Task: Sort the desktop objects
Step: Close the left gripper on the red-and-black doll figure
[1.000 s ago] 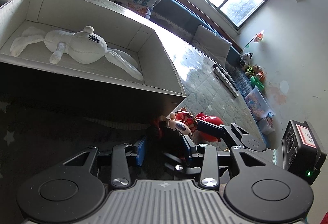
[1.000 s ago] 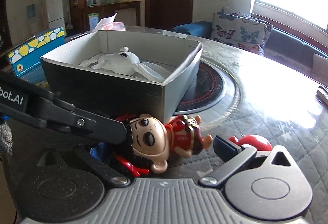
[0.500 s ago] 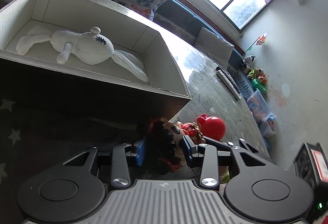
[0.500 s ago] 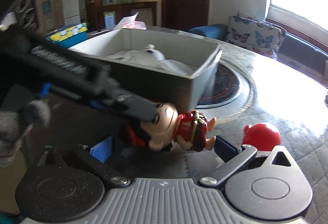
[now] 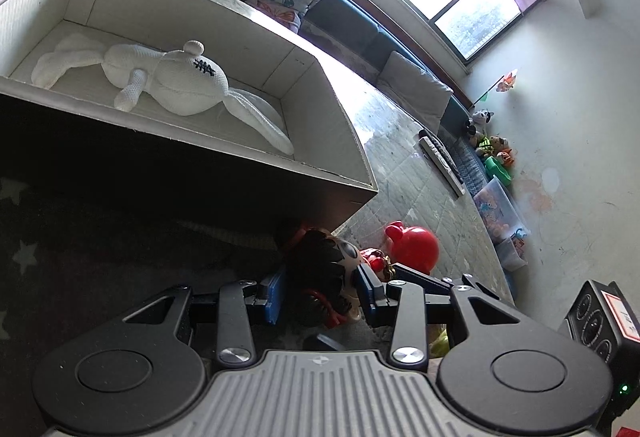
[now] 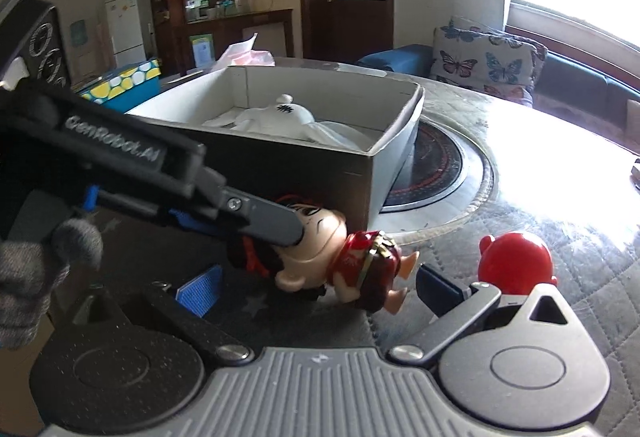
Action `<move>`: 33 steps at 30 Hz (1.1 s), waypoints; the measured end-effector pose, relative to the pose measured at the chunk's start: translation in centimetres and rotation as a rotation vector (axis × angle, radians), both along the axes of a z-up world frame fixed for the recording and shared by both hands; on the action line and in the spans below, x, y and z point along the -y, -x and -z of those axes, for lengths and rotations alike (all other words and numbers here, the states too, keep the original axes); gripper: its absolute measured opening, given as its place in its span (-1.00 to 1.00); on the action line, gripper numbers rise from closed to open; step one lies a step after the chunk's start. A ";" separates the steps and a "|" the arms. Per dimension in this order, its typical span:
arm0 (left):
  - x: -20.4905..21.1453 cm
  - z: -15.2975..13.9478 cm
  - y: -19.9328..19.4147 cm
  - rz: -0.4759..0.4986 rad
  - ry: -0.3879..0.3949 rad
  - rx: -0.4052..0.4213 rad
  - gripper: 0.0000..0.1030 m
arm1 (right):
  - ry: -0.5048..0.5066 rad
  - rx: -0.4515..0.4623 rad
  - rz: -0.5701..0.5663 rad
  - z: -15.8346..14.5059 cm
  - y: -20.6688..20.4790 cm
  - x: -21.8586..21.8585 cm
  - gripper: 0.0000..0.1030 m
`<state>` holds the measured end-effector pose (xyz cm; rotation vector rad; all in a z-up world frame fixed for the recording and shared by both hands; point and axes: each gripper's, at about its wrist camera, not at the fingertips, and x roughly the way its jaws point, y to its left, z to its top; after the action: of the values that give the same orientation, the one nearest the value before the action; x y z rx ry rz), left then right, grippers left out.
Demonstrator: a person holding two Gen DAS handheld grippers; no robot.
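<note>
Left wrist view: the left gripper [image 5: 322, 291] is seen closed on the head of the doll [image 5: 328, 277], its blue pads pressed against the dark hair on either side. The doll is held low, just in front of the dark outer wall of the box [image 5: 192, 173], near the box's corner. Inside the box 1 item is already lying: a white rabbit [image 5: 160, 85] stretched along the floor of the box. A red toy [image 5: 414, 243] is seen on the table [image 5: 412, 193] just beyond the doll, outside the box. A remote [image 5: 442, 165] lies farther off on the table. By this view, 1 item is judged sorted, 1 is in hand, and at least the red toy is left.

Right wrist view: the right gripper [image 6: 316, 287] is shown with its fingers spread wide and nothing between them; the doll [image 6: 344, 263] hangs beyond them. From this side it is made plain that the doll is gripped by the head only, with its red-clad body sticking out free toward the red toy [image 6: 518, 257], which the left view hides. The left gripper [image 6: 266, 223] is seen reaching in from the left. The doll is seen to lie below the box [image 6: 280, 165] rim, so a lift over the wall is judged to be the step left for it. The rabbit [image 6: 280, 117] is partly visible inside.
</note>
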<state>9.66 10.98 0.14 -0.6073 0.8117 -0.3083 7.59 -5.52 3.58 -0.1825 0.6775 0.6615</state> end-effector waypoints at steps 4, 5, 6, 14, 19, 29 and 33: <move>-0.1 0.0 -0.2 -0.001 0.005 -0.003 -0.19 | -0.006 -0.002 0.006 0.0 -0.2 -0.3 0.96; -0.1 0.0 -0.2 0.001 0.006 -0.005 -0.19 | -0.005 -0.001 0.007 0.0 -0.2 -0.4 0.92; -0.1 0.0 -0.2 0.002 0.007 -0.006 -0.19 | -0.004 -0.002 0.007 0.0 -0.2 -0.4 0.90; -0.1 0.0 0.0 0.018 0.004 -0.009 -0.21 | 0.019 0.011 0.022 0.0 0.4 -0.9 0.87; 0.1 -0.1 0.6 0.028 -0.005 -0.007 -0.26 | 0.012 0.025 0.031 -0.5 1.1 -0.6 0.83; 0.2 0.2 0.6 0.026 -0.002 -0.019 -0.21 | 0.024 0.021 0.040 -0.3 1.5 -0.5 0.77; 0.3 0.2 0.4 0.023 0.002 -0.021 -0.21 | 0.022 0.024 0.044 -0.3 1.3 -0.6 0.77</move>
<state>9.29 10.69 -0.06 -0.6038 0.8390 -0.3244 6.25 -4.94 3.85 -0.1954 0.6644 0.6091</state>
